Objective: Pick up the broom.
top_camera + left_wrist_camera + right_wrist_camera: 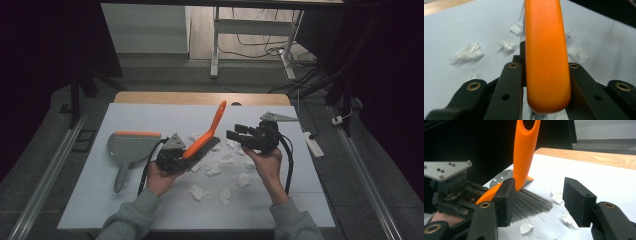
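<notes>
An orange hand brush (202, 140) with grey bristles (531, 203) is tilted up over the middle of the white table, its handle pointing up and to the right. My left gripper (186, 156) is shut on the lower handle, and the orange handle (546, 62) sits tight between its jaws. My right gripper (234, 131) is just right of the brush, pointing left, open with nothing between its pads. In the right gripper view (539, 195) the bristles lie just beyond its left jaw. Several crumpled paper scraps (213, 170) are scattered below and between the grippers.
A grey dustpan (131, 146) with an orange lip lies at the left of the table cover (150, 115), handle toward the person. A small white device (314, 145) rests at the right edge. Desk legs and cables stand on the floor beyond.
</notes>
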The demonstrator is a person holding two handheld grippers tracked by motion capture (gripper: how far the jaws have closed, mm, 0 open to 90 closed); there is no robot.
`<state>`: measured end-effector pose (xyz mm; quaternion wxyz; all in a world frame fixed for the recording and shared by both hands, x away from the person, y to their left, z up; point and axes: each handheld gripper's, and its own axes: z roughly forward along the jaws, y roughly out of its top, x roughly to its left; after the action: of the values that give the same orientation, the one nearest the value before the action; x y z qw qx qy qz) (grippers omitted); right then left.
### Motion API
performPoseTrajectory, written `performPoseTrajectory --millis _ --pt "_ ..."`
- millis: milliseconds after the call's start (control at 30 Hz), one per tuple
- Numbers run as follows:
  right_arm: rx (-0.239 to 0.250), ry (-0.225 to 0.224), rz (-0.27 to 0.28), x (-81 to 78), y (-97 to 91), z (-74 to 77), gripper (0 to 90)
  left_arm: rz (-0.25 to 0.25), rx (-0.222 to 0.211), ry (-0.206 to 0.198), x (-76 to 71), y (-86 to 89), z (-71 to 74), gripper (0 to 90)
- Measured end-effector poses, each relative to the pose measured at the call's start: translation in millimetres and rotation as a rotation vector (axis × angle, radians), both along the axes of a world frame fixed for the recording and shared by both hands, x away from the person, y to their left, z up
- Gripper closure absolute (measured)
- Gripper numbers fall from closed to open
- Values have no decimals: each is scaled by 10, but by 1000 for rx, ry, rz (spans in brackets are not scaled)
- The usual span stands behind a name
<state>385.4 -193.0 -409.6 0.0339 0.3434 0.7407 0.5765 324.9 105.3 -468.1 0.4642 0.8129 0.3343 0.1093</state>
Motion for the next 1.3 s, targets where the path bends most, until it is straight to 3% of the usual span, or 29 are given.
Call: performPoseTrajectory --millis 333,800,1000,1300 --pt "-157 -22 64 -63 -5 -46 394 -48 74 8 -9 110 93 776" --pt "-246 -53 101 -175 -160 -86 371 -99 124 43 14 216 142 776" --pt "-277 -46 109 -197 -242 -105 369 -118 146 61 23 301 170 775" --pt "-320 -92 161 -306 -156 10 368 -159 201 96 42 251 203 775"
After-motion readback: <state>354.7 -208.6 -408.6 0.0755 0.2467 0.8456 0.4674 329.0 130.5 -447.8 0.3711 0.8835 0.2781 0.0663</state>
